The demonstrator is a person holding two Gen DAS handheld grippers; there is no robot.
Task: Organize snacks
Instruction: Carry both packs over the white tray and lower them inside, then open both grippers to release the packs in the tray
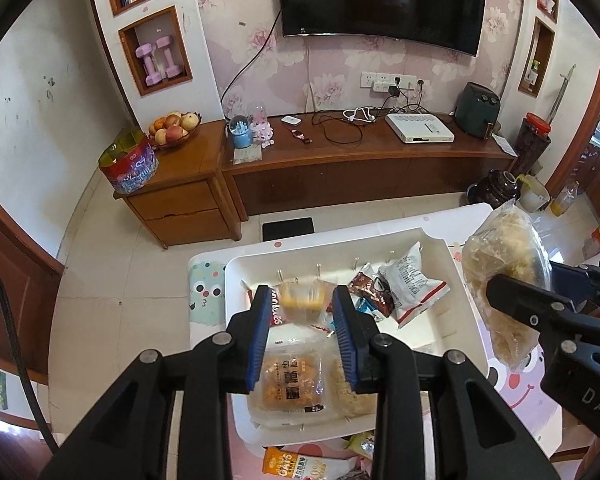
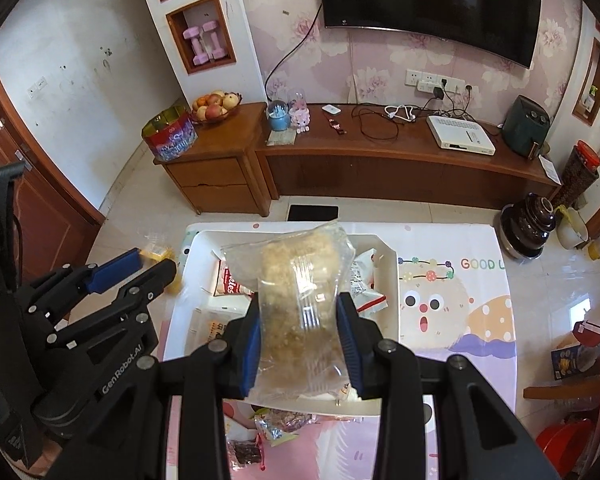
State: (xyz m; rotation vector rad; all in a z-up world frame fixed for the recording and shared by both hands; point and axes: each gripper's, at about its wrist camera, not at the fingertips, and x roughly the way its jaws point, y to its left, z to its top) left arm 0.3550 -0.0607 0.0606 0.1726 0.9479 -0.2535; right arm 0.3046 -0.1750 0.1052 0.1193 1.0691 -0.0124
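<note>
Held snack: clear plastic bag of pale crumbly cake (image 2: pixel 300 280), upright, hanging above the near half of the white rectangular plastic tray (image 2: pixel 392 280).
R gripper (image 2: pixel 300 300): clenched on that bag at mid-height, pads squeezing both sides.
L gripper (image 1: pixel 302 292): over the tray's middle, w/ a small yellow packet (image 1: pixel 300 308) between the blue pads. Packet is blurred, so can't tell if the pads press it or it's loose.
Step, my guess: both snacks going into the tray.
Doing it well: lower the clear bag till it's close to the tray floor, find a bare patch, lay it flat, then let go. It's soft, so don't squeeze harder. Keep the 2 grippers apart; they're near each other over the tray.
In tray, approx 6: red-white cookie pack (image 1: pixel 276 312), white pouch w/ red stripe (image 1: pixel 412 284), dark brown wrapper (image 1: pixel 374 294), small blue wrapper (image 1: pixel 364 306), clear pack of orange cake (image 1: pixel 288 384), 1 more pale crumbly bag (image 1: pixel 354 388).
Outside tray, near side: orange oats sachet (image 1: pixel 284 464), plus a few loose wrappers; exact no. unclear.
Grippers: 2. Trays: 1.
</note>
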